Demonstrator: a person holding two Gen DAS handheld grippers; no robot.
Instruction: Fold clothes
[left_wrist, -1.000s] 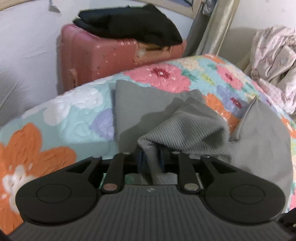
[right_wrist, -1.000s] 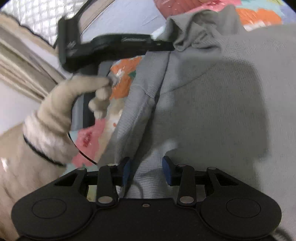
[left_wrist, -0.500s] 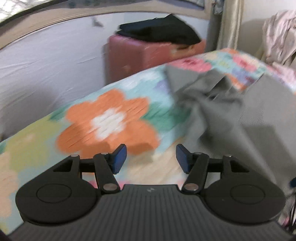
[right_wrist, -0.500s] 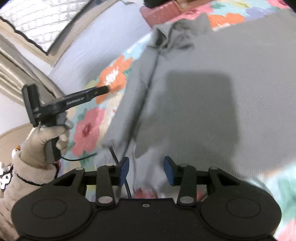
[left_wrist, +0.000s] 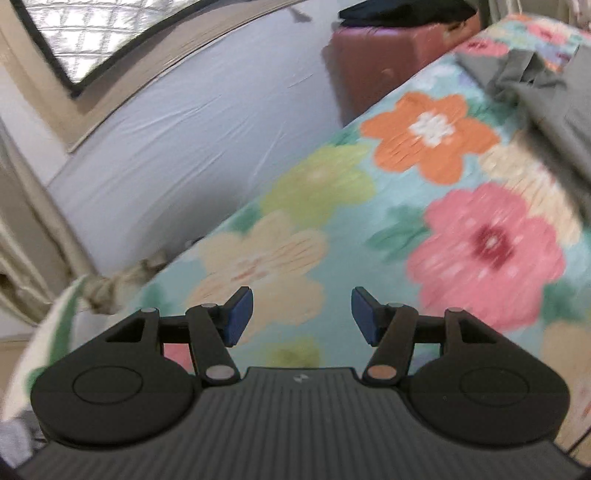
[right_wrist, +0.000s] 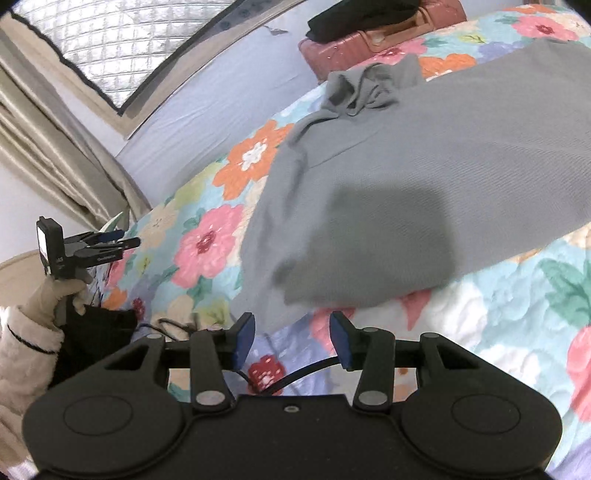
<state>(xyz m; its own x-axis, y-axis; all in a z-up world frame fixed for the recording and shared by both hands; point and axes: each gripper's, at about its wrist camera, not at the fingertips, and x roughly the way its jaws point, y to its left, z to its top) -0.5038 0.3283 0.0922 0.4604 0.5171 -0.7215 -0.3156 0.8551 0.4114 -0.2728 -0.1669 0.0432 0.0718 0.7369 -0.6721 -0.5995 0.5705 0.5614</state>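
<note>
Floral bedspread (right_wrist: 517, 332), pink suitcase (right_wrist: 354, 51) (black clothes on top), window (right_wrist: 122, 48).

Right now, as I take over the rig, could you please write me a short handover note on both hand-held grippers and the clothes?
Left hand-held gripper: open, empty, above the flowered bedspread, off to the left of the garment.
Right hand-held gripper: open, empty, just short of the near edge of the grey sweater.
The sweater lies spread on the bedspread, its left side folded over the body and the collar end bunched at the far end.
Done: a first fold of the left side, it seems.
Left: the remaining folds and smoothing the bunched collar end.
</note>
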